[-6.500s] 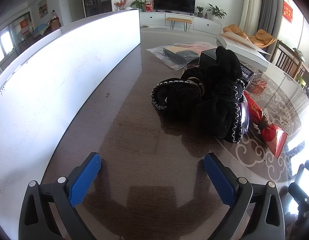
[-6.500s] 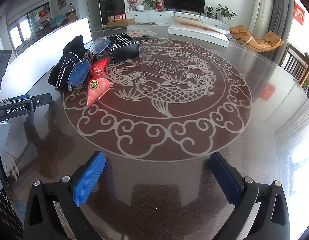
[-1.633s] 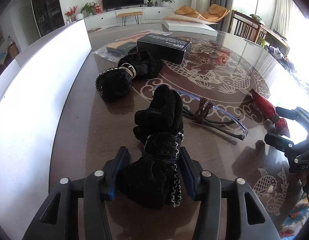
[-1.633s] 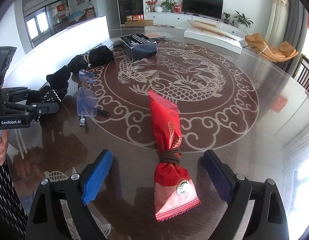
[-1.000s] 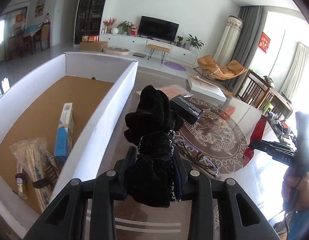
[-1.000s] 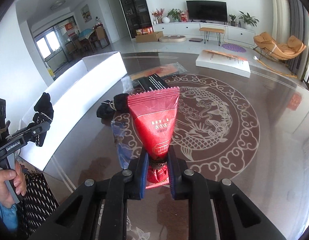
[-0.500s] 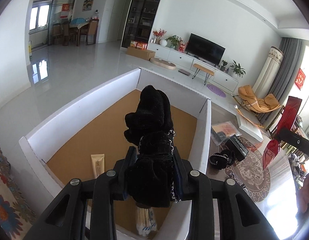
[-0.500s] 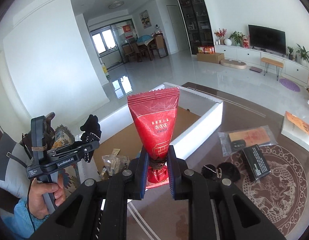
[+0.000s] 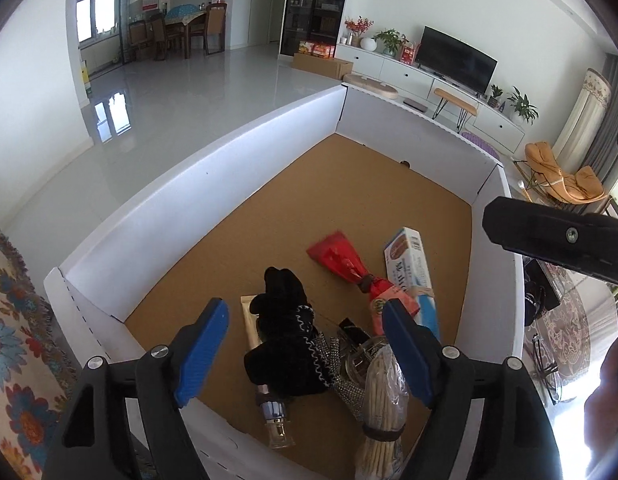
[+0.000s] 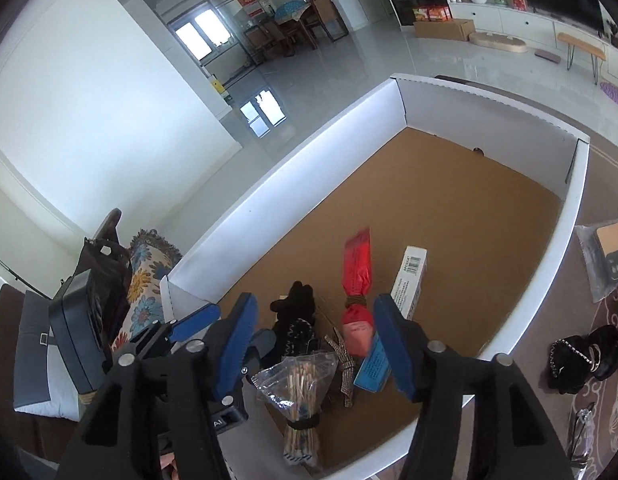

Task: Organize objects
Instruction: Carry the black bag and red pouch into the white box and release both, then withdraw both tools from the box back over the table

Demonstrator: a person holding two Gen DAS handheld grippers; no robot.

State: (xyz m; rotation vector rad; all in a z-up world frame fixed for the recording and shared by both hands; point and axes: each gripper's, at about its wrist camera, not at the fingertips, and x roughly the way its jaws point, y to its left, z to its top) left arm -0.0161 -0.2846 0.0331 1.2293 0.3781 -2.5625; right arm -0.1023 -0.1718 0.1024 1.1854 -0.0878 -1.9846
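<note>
- Two items lie freshly dropped in the white cardboard box (image 9: 213, 184): the black glove (image 9: 287, 344) at lower centre of the left wrist view, the red snack packet (image 9: 349, 270) just right of it and above.
- Left gripper (image 9: 305, 348): jaws have just been opening and stand apart; the glove shows between the blue pads but lies below them on the box floor, not pressed.
- Right gripper (image 10: 313, 344): jaws have likewise just been opening and stand apart; the red packet (image 10: 357, 280) lies on the brown floor beyond them, untouched.
- Other contents, lower part of frame: a blue-and-white carton (image 9: 411, 276) touching the packet's right side, a bagged bundle of sticks (image 9: 383, 404), a small bottle (image 9: 271, 412) partly under the glove.
- Step in hand, by my reading: release of both items into the box; drop looks complete.
- Left on the table (image 10: 605, 400), right edge of the right wrist view: a second black glove (image 10: 585, 356), a clear bag holding flat items (image 10: 607, 256), glasses, barely visible at lower right.
- Next move calls for: lift both grippers clear of the box wall, swing back toward the table, keep jaws wide, and pick the remaining glove first, since it is nearest the box.
</note>
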